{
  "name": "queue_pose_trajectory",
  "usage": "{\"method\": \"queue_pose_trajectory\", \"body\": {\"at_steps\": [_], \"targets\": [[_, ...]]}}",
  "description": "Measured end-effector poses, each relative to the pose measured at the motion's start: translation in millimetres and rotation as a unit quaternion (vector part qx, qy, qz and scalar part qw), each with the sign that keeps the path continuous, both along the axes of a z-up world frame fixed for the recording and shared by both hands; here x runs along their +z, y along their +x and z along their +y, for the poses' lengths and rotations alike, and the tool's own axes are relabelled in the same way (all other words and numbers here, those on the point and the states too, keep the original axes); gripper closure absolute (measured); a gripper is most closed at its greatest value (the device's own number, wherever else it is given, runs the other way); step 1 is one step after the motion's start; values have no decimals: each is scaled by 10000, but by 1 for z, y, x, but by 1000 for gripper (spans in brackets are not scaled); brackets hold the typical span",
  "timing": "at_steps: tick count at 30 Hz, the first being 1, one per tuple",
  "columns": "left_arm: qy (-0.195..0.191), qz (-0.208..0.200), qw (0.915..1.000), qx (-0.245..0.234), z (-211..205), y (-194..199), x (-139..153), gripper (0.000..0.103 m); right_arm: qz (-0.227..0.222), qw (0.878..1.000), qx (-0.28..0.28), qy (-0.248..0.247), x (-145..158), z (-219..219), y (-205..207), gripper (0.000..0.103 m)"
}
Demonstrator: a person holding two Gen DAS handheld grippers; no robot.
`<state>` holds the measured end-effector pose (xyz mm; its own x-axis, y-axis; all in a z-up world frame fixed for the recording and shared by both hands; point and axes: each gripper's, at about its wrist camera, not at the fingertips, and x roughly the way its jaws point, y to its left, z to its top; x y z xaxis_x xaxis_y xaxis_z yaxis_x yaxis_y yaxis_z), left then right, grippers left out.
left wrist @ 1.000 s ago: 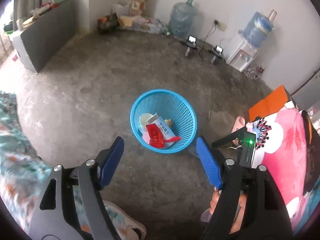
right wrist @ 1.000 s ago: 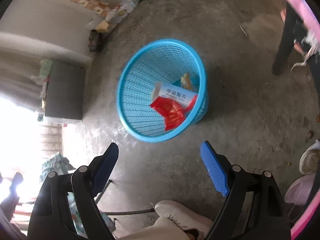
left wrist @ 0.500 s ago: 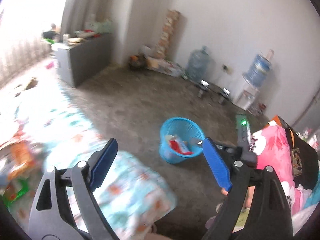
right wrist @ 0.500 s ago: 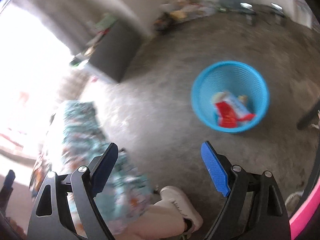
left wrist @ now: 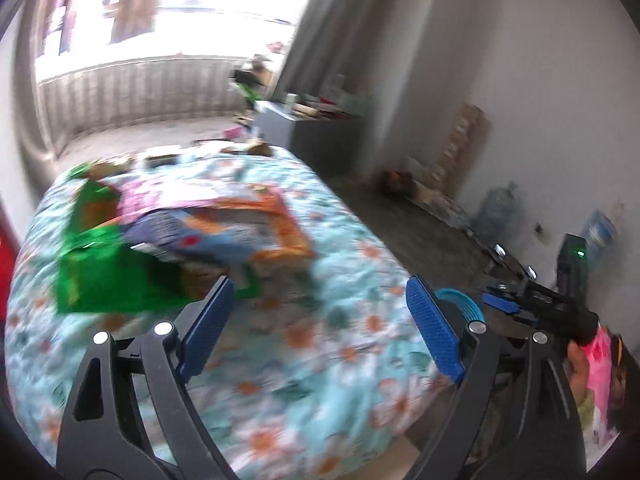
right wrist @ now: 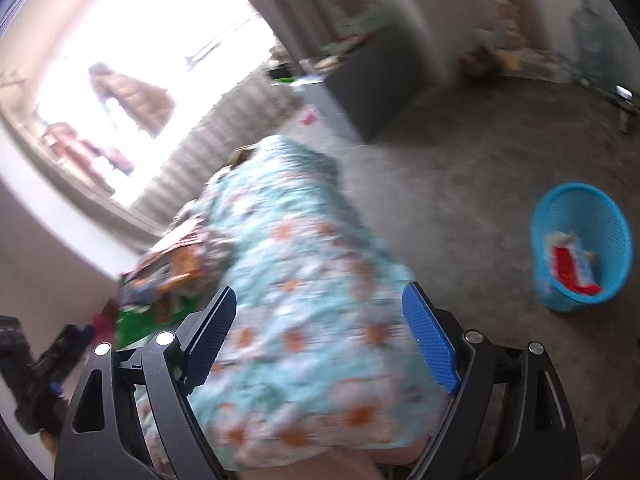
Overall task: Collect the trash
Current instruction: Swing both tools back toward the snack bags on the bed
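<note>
Green wrapper (left wrist: 108, 276) lay left of centre in the left wrist frame, just beyond and left of the left gripper (left wrist: 316, 328), long side running left-right on the floral cover (left wrist: 352, 264). Its jaws had just been opening, nothing between them. Right gripper (right wrist: 320, 340) stood wide and empty; blue basket (right wrist: 580, 216) sat far right. Left hand looked nearer.

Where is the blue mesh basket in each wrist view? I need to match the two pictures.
Left wrist: only a sliver of the blue mesh basket shows at right of centre, behind the left gripper's right finger.
Right wrist: the basket stands whole on the floor at the right edge, trash inside.
Shared landmark: the floral-covered bed.
</note>
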<state>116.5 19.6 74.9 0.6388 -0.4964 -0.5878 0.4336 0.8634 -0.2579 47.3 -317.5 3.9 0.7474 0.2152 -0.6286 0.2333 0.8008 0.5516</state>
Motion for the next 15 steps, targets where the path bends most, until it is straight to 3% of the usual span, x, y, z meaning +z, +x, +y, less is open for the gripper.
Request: {"method": "queue_pose_trajectory", "body": {"at_steps": [4, 8, 15], "targets": [[-161, -23, 9991, 395, 37, -6, -5, 20, -176, 9965, 754, 329, 9, 41, 17, 20], [-196, -122, 9975, 663, 62, -13, -13, 20, -222, 9842, 1497, 916, 10, 80, 38, 20], [-358, -58, 9953, 898, 101, -14, -28, 20, -78, 9459, 1963, 2584, -12, 129, 88, 21]]}}
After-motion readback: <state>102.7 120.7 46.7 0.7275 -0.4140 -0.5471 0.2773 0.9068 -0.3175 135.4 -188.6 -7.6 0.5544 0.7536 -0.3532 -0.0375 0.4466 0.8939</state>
